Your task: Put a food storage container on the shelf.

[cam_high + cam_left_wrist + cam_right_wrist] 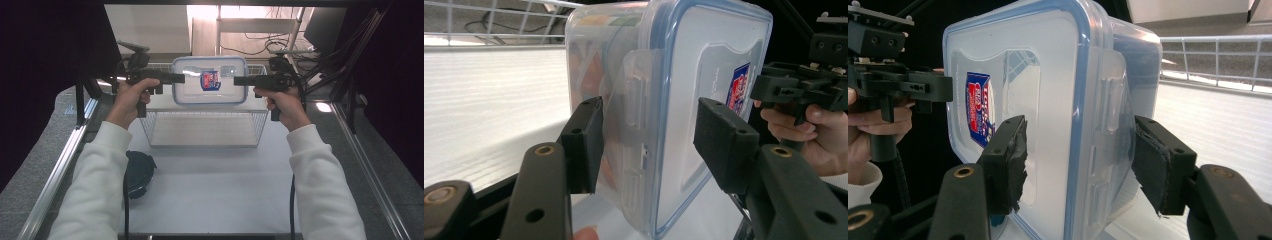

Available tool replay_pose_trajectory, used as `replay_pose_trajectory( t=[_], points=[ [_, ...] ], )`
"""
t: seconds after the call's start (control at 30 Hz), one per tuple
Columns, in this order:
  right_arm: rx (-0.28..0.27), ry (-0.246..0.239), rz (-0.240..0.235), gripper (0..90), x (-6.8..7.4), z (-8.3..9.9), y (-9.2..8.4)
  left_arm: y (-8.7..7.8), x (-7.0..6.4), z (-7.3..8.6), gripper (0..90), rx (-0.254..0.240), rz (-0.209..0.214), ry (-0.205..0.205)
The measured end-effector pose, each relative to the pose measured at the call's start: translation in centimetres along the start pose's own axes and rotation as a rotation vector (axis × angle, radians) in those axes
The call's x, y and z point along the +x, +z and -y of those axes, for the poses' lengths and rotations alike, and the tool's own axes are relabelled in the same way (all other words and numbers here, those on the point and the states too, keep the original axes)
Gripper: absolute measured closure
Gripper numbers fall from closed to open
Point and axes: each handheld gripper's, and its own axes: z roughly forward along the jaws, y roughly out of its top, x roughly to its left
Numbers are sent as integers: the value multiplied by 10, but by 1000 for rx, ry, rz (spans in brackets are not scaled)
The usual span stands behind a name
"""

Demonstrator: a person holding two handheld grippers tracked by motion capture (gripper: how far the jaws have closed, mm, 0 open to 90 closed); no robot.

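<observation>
Box aloft over the basket!
Both grippers, left gripper [176, 78] and right gripper [239, 80], clamp the lidded container [210, 80] by its ends above the wire basket [202, 142]; setting down remains.

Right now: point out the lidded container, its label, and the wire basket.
lidded container [190, 92], high view, bare part of the clear lid
label [210, 80], high view, middle of the blue and red sticker
wire basket [202, 145], high view, front bottom rim

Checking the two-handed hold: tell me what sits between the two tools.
The lidded box, held above the wire basket, spans the gap between left tool and right tool; the high view shows it.
</observation>
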Motion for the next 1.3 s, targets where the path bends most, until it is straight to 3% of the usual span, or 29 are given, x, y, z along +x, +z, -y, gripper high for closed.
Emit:
replay_pose_trajectory(
  t=[0.33,0.53,0.67,1.0,1.3],
  points=[
    [37,38,8,414,-7,1,15,8,15,0,453,35,-17,-16],
    [52,68,8,414,-12,1,20,11,22,-2,455,17,-6,-34],
    [47,133,-2,407,-19,0,24,14,25,-3,460,-1,-6,-64],
    [29,270,24,393,-26,-3,32,24,36,-6,439,-30,-6,-124],
    [13,351,90,353,-25,-4,41,31,44,-4,411,-63,6,-165]
  ],
)
